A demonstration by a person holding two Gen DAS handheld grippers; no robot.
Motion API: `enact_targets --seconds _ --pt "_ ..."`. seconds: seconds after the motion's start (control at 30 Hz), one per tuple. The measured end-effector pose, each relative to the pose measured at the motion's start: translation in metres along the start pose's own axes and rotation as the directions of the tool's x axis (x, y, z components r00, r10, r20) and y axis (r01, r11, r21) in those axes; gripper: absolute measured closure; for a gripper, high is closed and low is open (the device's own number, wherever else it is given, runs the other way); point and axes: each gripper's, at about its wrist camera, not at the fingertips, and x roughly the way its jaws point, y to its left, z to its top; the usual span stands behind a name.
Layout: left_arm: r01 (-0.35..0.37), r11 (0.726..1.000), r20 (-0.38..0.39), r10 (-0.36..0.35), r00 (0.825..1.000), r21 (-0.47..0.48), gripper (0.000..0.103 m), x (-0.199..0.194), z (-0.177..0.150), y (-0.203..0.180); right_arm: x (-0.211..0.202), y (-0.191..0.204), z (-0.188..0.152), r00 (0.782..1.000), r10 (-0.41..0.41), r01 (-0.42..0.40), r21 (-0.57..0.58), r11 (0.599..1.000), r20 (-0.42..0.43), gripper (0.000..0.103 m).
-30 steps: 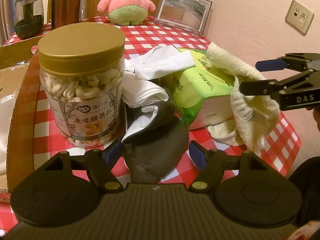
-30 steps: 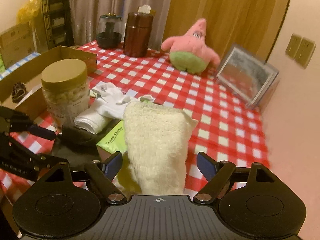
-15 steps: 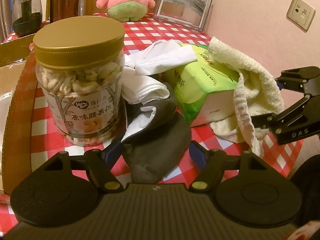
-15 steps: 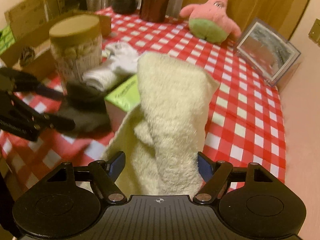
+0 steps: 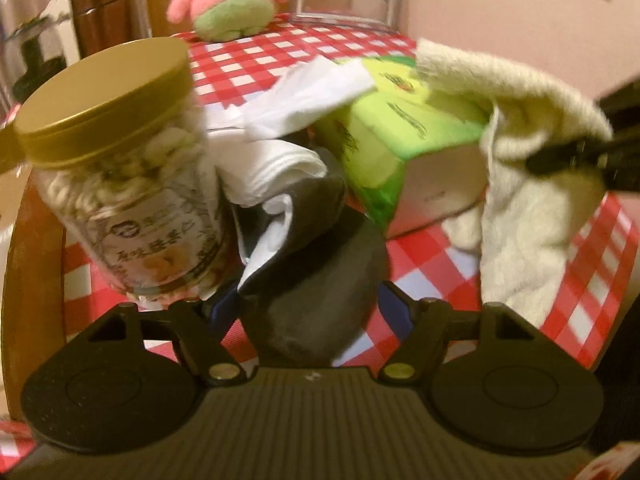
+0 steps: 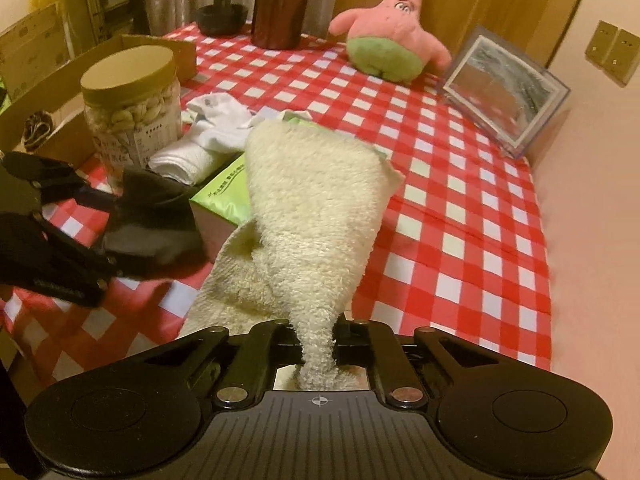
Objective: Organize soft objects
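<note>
Right gripper (image 6: 318,354) with fingers clamped on a bunched end of the cream towel (image 6: 316,216); rest of the towel fanned forward, draped over the green tissue pack (image 6: 222,192) and onto the red-and-white checked bench (image 6: 460,208). Left gripper (image 5: 308,312) with fingers (image 5: 394,310) apart, straddling the near end of a dark grey sock (image 5: 316,280) lying on the bench; contact between fingers and sock not discernible. Same gripper visible from the right wrist at the left edge (image 6: 102,236), one finger on each side of the dark sock (image 6: 152,216). White socks (image 5: 276,168) piled between the sock and the tissue pack (image 5: 396,136), partly resting on the pack. Clear jar of nuts with gold lid (image 5: 120,160) just left of the sock pile; shown tilted and blurred in the left wrist view, upright in the right wrist view (image 6: 132,108). Cardboard box (image 6: 52,96) beside the jar at the bench edge. Pink star plush toy (image 6: 390,36), framed picture (image 6: 506,96) and brown canister (image 6: 282,4) at the far side of the bench, well apart from the pile. Towel (image 5: 516,160) with the right gripper (image 5: 576,160) pinching it at the right of the left wrist view.
</note>
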Motion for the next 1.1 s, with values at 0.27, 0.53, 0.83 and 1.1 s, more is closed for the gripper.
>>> enact_targets --seconds 0.27,0.53,0.83,1.1 --pt "-0.003 0.998 -0.006 0.003 1.0 0.056 0.082 -0.013 -0.002 -0.004 -0.021 -0.006 0.0 0.999 -0.03 0.028 0.044 0.999 0.045 0.096" --pt "0.061 0.996 0.01 -0.061 0.998 0.062 0.091 -0.055 -0.006 -0.003 -0.051 -0.003 0.003 0.993 -0.056 0.049 0.067 0.997 0.104 0.096" --pt "0.106 0.994 0.084 -0.109 0.99 0.041 0.093 -0.108 -0.003 0.003 -0.091 0.005 0.012 0.978 -0.087 0.073 0.08 0.994 0.187 0.096" --pt "0.115 0.993 0.159 -0.116 0.98 0.014 0.093 -0.153 0.004 0.009 -0.123 0.014 0.021 0.963 -0.093 0.078 0.07 0.995 0.254 0.096"
